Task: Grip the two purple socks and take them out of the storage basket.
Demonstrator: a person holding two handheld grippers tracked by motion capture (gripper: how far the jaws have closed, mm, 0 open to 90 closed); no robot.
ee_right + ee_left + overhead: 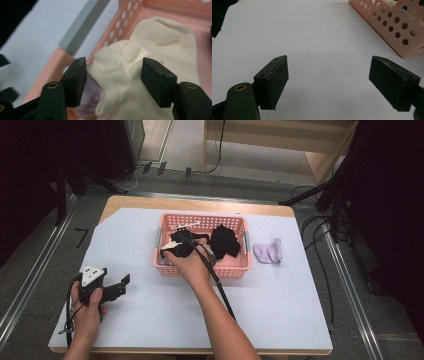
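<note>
Inside the pink basket (pixel 160 15), the right gripper (pixel 113 75) has its fingers (pixel 75 80) apart, and a cream sock (pixel 140 75) lies bunched between them — the left pad sits just at the sock's edge, the other stands clear of it, so nothing is clamped. A second fold of the same cream fabric lies behind, against the basket floor. From the high view, the right gripper (pixel 176 249) dips into the basket's left half, with a black garment (pixel 223 241) heaped in the right half beside it. Outward on the white-covered worktop (pixel 280 295), a lilac sock (pixel 268 252) lies just to the right of the basket, outside its wall. Well apart, near the worktop's front left corner, the left gripper (pixel 121 286) rests in the person's hand — its fingers (pixel 273 82) wide apart over bare white sheet, holding nothing, the basket's perforated corner (pixel 402 32) off to one side.
</note>
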